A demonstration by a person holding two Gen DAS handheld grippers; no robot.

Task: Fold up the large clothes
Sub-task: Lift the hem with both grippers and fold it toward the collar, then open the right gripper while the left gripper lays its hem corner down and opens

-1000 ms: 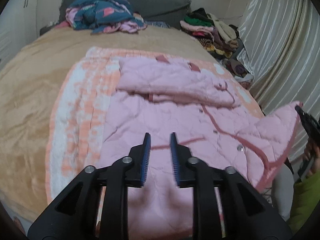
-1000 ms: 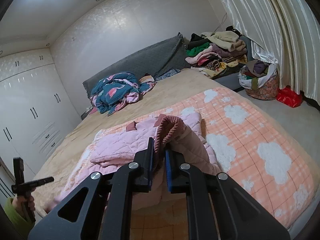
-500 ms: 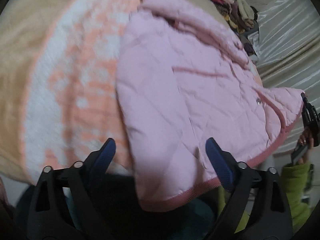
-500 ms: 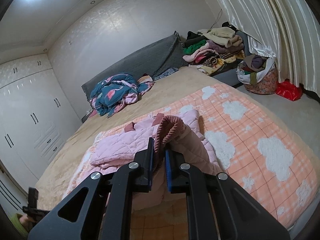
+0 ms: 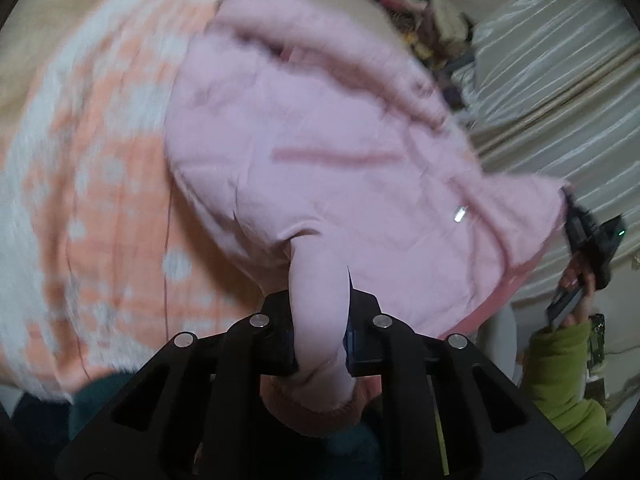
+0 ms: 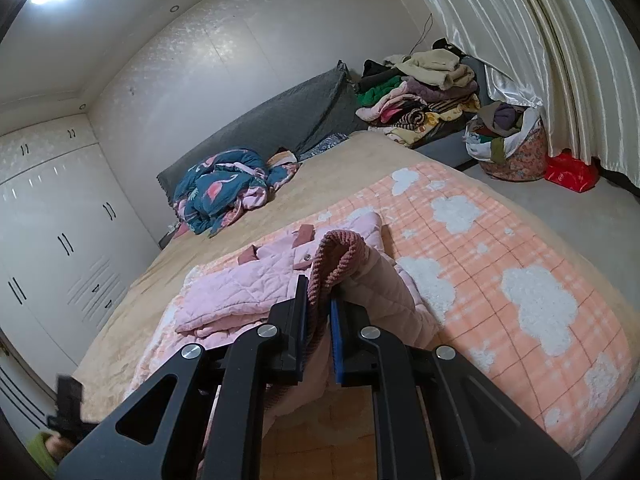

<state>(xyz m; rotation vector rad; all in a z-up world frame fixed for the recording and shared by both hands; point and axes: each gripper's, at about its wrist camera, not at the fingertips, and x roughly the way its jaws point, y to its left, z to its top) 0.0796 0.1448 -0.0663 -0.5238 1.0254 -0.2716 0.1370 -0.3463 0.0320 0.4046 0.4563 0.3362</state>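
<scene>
Both tools are clamped on the same pink quilted jacket [image 5: 320,152]: the left tool [image 5: 320,332] pinches a bunched fold of its hem edge, which spills back between the fingers, and the right tool [image 6: 318,320] grips a ribbed, darker pink cuff [image 6: 338,254] that loops above its pads. From the left wrist, the right tool [image 5: 588,236] shows at 3 o'clock, holding the jacket's far corner, with a green sleeve [image 5: 560,380] below it. Beneath the jacket lies an orange blanket with white clouds [image 6: 500,264], spread over a tan bed [image 6: 320,184]. At the bed's 12 o'clock end sit a grey headboard [image 6: 280,116] and a crumpled blue flamingo quilt [image 6: 224,190]; a pile of clothes [image 6: 420,92] and shiny curtains [image 6: 540,40] are toward 1 o'clock, white wardrobes [image 6: 52,220] at 9. The jacket's long axis runs from the bed's foot edge toward the headboard, collar end farthest from the tools.
</scene>
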